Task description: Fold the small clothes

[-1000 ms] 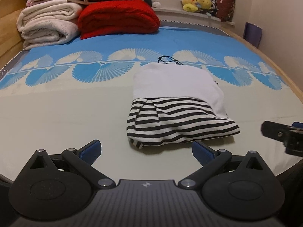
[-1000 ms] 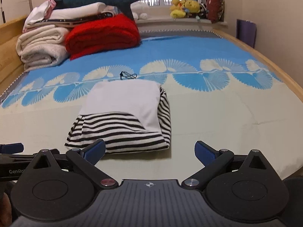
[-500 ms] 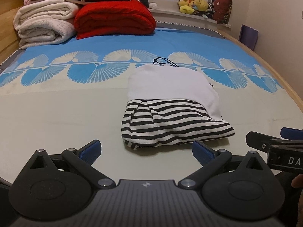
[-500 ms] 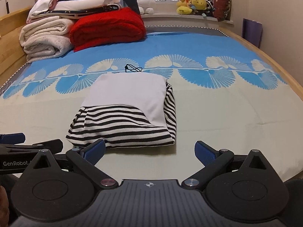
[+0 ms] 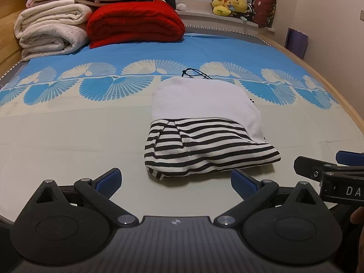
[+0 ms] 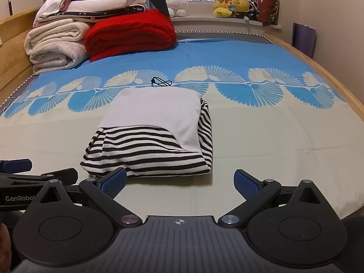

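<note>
On the bed (image 5: 68, 141) a folded garment (image 6: 150, 136) is laid near the front edge, its striped layer under a white panel, with a black cord (image 6: 160, 82) touching its far edge. If the near striped hem were pinched through one layer only, the stack could be dragged open or slid across the sheet. The left gripper (image 5: 176, 180) and right gripper (image 6: 179, 180) are both held spread, empty, just short of that hem.
</note>
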{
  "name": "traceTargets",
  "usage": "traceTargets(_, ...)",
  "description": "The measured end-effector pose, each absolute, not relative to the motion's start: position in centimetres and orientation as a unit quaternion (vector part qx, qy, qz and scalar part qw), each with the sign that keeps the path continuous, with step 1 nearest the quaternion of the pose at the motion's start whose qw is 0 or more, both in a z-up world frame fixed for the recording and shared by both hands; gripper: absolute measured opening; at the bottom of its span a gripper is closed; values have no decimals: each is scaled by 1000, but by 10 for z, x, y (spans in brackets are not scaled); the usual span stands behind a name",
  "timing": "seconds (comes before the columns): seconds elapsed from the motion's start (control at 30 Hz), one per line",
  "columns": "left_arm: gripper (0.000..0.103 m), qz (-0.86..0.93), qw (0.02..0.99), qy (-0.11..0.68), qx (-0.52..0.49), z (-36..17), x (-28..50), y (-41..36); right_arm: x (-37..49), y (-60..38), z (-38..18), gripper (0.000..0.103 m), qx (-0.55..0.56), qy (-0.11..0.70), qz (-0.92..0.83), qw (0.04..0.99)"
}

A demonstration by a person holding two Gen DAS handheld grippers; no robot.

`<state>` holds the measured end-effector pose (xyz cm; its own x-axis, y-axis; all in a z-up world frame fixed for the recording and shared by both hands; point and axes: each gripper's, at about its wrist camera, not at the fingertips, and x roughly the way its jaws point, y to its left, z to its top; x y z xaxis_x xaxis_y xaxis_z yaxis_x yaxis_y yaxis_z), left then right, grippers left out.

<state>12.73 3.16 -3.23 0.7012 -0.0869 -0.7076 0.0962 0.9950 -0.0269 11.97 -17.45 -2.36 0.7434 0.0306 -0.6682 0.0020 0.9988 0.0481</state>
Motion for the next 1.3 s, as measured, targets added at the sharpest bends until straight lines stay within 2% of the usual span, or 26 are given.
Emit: traceTargets(1.3, 102, -46, 921, 387, 3, -36, 128, 32, 118, -173, -31, 100, 20, 365, 14, 931)
